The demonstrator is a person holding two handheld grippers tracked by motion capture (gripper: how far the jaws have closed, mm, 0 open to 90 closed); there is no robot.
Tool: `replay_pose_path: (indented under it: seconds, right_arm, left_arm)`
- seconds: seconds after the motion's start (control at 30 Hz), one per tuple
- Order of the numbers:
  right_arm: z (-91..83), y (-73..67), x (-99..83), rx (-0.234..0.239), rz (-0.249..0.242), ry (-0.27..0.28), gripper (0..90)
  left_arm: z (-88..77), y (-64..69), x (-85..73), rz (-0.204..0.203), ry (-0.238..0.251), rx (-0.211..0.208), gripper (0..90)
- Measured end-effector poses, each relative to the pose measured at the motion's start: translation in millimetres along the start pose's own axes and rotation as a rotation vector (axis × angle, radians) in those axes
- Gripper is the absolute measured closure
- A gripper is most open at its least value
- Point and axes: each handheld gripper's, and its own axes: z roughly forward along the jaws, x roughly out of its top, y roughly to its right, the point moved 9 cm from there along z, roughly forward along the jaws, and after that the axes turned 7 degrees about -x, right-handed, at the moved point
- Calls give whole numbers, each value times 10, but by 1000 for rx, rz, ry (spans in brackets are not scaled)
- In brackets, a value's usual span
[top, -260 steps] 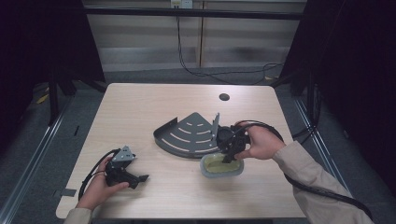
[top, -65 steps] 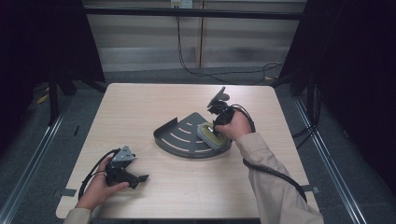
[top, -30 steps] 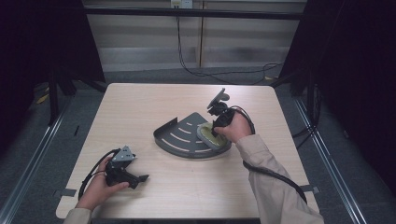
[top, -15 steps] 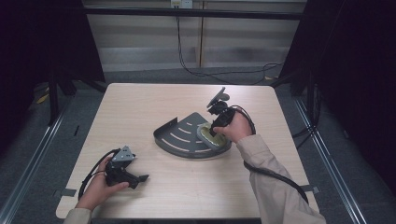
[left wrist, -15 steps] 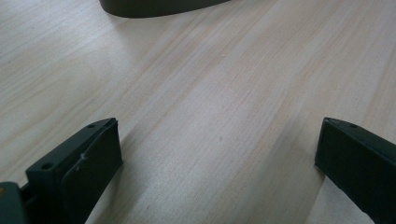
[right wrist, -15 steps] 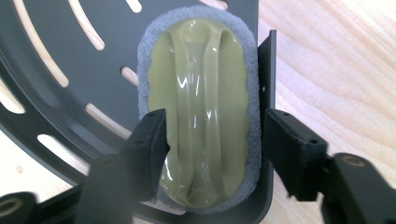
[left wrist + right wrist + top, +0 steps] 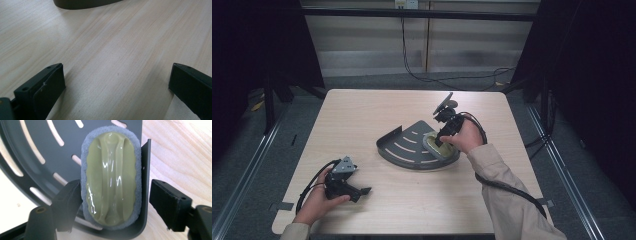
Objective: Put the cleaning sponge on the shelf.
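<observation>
**A:** Checking the high view first. My right tongs (image 7: 438,142) are down over the scrub pad (image 7: 435,143), which lies in the dark slotted tray (image 7: 404,147) at its right end, against the straight wall. My left tongs (image 7: 354,191) rest on the surface (image 7: 362,115) near the front-left corner, well apart from the tray.

**B:** Left doing anything?

**A:** No. Left gripper view: jaws spread wide, bare wood between them, tray edge (image 7: 85,3) far off at the top. Released, idle.

**B:** Right gripper view?

**A:** Jaws parted, holding nothing. One pad touches or nearly touches the scrub pad's (image 7: 111,178) grey fleece edge; the other stands outside the tray wall (image 7: 145,182), so the wall sits between the jaws.

**B:** Risk?

**A:** My guess: closing now pinches wall plus pad, and lifting drags or tips the tray. The glossy green grip could also slip.

**B:** Orientation?

**A:** Lying flat, green grip up. Long axis parallel to that wall, running straight away from my jaws.
</observation>
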Motion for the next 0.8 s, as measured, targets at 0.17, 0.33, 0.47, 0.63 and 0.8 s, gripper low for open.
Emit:
replay_pose_path:
  seconds: [0.17, 0.33, 0.47, 0.63, 0.8]
  right_arm:
    - [-64, -2, -38, 10, -16, -10, 229]
    - [-130, 13, -97, 16, -18, -17, 214]
    - [-178, 38, -150, 22, -17, -17, 196]
    - [-234, 65, -225, 34, -14, -10, 181]
    - [-282, 75, -314, 43, -12, -8, 172]
  left_arm:
    - [0, 0, 0, 1, 0, 0, 0]
    - [0, -1, 0, 1, 0, 0, 1]
    - [-2, -4, 0, 4, -2, 3, 0]
    - [-3, -5, 0, 5, -2, 3, 0]
    - [-1, -1, -1, 2, -1, 0, 0]
